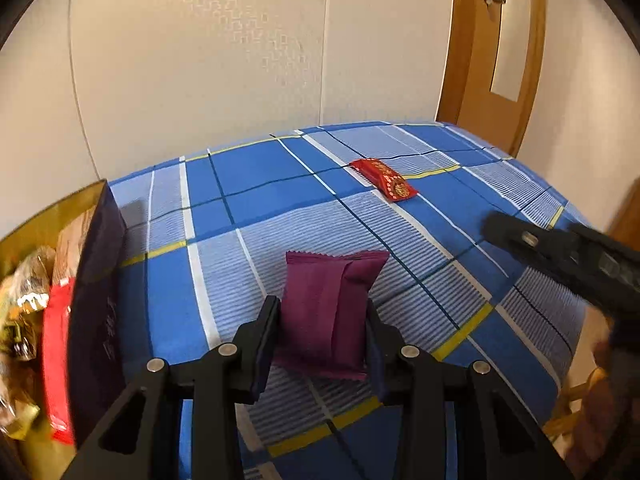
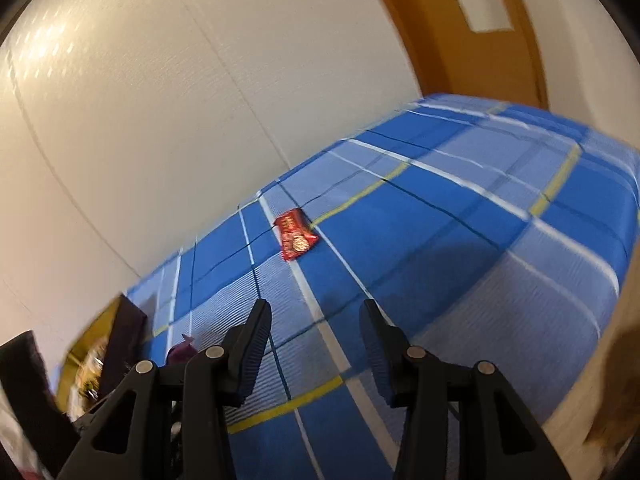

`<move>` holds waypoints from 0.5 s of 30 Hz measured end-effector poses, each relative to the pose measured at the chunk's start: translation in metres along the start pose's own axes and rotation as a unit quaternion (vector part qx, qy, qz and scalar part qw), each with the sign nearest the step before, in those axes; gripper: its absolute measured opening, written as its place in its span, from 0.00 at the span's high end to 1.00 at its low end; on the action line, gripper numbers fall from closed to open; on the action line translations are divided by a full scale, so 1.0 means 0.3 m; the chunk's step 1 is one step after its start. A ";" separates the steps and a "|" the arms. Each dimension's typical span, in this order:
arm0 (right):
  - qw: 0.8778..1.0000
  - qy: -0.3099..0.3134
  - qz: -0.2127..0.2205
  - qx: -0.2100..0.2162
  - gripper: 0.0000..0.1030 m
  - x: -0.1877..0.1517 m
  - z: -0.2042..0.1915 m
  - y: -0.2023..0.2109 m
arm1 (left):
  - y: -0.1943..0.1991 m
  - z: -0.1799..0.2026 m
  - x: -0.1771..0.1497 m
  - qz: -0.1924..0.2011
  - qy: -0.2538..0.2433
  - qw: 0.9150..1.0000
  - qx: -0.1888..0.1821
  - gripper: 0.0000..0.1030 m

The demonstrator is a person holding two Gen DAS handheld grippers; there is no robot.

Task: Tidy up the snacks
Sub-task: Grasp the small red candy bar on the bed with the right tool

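A purple snack packet (image 1: 326,312) sits between the fingers of my left gripper (image 1: 322,312), which is shut on it, just above the blue checked tablecloth (image 1: 256,216). A red snack packet (image 1: 384,179) lies farther back on the cloth; it also shows in the right wrist view (image 2: 295,234). My right gripper (image 2: 314,312) is open and empty, above the cloth, well short of the red packet. It appears in the left wrist view (image 1: 560,256) at the right. A corner of the purple packet (image 2: 182,350) shows at the lower left in the right wrist view.
A dark box with a gold inside (image 1: 100,280) stands at the left and holds several snacks, a red packet (image 1: 58,360) among them; the box also shows in the right wrist view (image 2: 120,344). A cream wall (image 1: 200,60) and a wooden door (image 1: 492,60) lie behind the table.
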State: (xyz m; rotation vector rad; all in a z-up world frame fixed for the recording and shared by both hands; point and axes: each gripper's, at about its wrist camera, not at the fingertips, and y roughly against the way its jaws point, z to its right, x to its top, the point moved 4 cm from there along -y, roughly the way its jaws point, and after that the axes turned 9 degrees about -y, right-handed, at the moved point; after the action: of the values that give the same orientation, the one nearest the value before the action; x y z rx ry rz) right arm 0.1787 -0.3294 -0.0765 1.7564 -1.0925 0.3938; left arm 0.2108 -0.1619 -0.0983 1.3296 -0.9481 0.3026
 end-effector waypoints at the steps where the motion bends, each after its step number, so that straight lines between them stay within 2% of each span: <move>1: 1.000 0.014 -0.003 -0.007 0.55 0.012 -0.011 -0.018 | 0.005 -0.003 -0.002 0.006 0.005 1.000 -0.003 0.62; 7: 0.996 0.072 -0.053 -0.027 0.55 0.117 -0.089 -0.201 | 0.011 -0.034 -0.011 0.014 0.043 0.998 -0.037 0.62; 15: 0.986 0.127 -0.092 -0.050 0.55 0.171 -0.190 -0.413 | 0.016 -0.025 -0.016 0.014 0.051 0.997 -0.062 0.62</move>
State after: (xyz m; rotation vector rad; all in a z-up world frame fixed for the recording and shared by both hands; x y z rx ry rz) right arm 0.3194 -0.2926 -0.0864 1.6505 -0.7496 0.4289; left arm 0.2076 -0.1523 -0.0982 1.1767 -0.8862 0.3251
